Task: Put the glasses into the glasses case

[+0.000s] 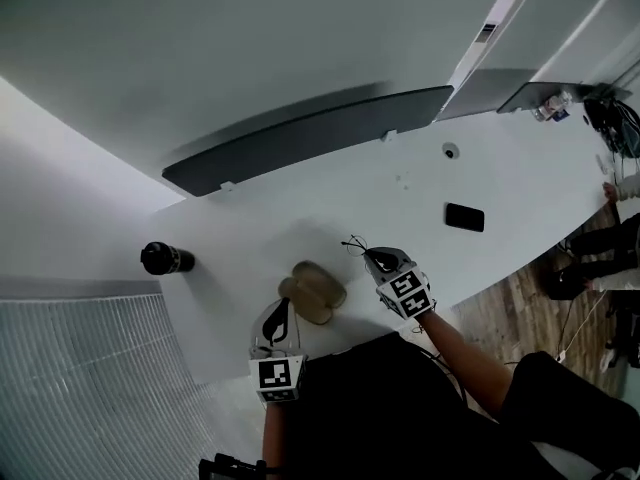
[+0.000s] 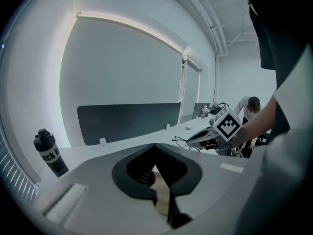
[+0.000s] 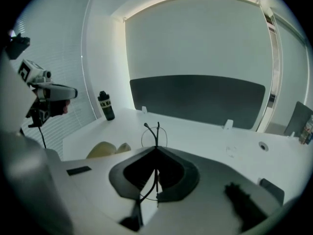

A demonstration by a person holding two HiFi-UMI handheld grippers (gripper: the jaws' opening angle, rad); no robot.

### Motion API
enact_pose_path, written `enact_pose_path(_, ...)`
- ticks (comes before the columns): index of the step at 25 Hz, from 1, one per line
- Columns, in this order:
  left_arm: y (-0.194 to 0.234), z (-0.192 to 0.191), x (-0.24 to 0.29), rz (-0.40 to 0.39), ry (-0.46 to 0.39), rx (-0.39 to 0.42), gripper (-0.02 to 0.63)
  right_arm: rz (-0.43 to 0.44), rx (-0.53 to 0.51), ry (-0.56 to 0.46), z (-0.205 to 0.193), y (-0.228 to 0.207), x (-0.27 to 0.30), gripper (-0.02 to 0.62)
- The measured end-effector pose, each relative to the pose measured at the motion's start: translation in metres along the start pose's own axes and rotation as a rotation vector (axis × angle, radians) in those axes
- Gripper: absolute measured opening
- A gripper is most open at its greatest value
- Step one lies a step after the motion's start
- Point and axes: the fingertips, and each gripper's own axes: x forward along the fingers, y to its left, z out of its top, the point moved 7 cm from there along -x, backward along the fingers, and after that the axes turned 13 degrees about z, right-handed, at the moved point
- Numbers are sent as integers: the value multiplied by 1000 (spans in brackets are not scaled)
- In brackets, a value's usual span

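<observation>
Table (image 1: 330, 188): white, carries everything below.
Glasses case (image 1: 318, 286): tan, on the table near my edge.
My left hand-held gripper (image 1: 281, 318): jaws closed on the case's rim.
My right hand-held gripper (image 1: 372, 258): jaws pinched tight on the glasses (image 1: 354, 246), just right of the case.

White table with a few stray items

A long white table (image 1: 300, 198) runs from lower left to upper right in the head view. A dark bottle (image 1: 165, 259) stands at its left end, and a black phone (image 1: 464, 217) lies flat right of centre, with a small round grommet (image 1: 450, 151) above it. A dark divider panel (image 1: 310, 138) lines the far edge. Slatted blinds (image 1: 90, 388) fill the lower left; wood floor (image 1: 510, 303) shows at lower right.
</observation>
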Motion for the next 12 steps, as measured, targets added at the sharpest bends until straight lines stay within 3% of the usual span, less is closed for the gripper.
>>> enact_pose_path(6,15,-12,-13,72,16,7,8,131,23,-49,28,34,30,15)
enact_pose_path(12,28,-7,-14,107,13,-1,8,220,6,-31,41,62,52,15)
